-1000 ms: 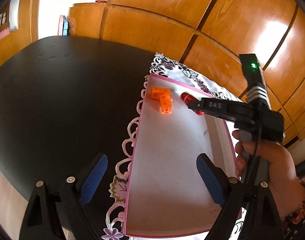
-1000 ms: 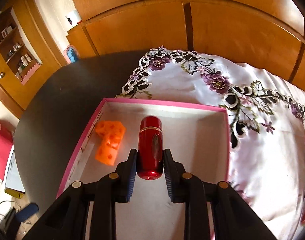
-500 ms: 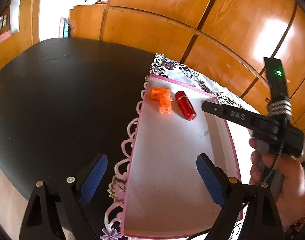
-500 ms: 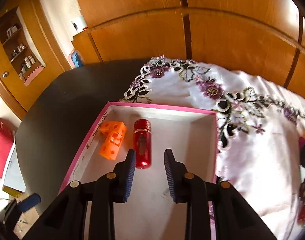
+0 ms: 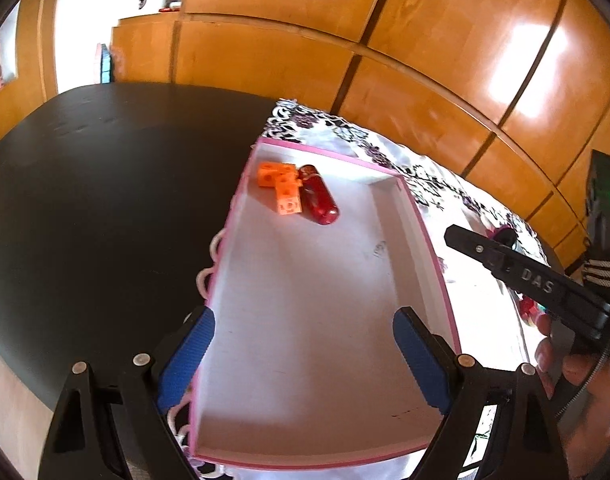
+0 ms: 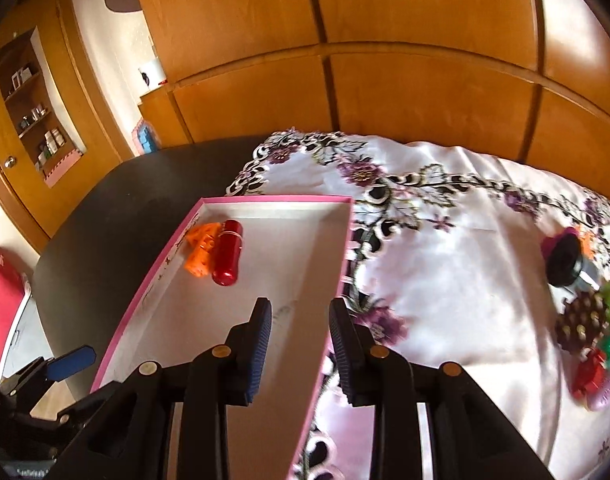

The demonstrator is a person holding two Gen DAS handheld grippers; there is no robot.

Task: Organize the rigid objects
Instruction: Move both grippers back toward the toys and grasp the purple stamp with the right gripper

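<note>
A pink-rimmed white box (image 5: pixel 433 248) (image 6: pixel 153 284) lies on a floral cloth. In its far corner a red cylinder (image 5: pixel 319 200) (image 6: pixel 227 254) lies beside an orange block piece (image 5: pixel 283 190) (image 6: pixel 201 248). My left gripper (image 5: pixel 303 344) is open and empty, its fingers straddling the box's near end. My right gripper (image 6: pixel 301 340) is open and empty, above the box's right wall, well back from the red cylinder. In the left wrist view the right gripper's body (image 5: pixel 537 284) shows at the right.
Several loose toys (image 6: pixel 585 320) and a black-capped object (image 6: pixel 563 258) lie on the cloth (image 6: pixel 457 240) at the right. The dark table (image 5: pixel 97 184) stretches to the left. Wooden cabinet doors (image 6: pixel 385 60) stand behind.
My right gripper opened, left the red cylinder lying in the box beside the orange piece, and drew back to the right. The left gripper stayed open.
</note>
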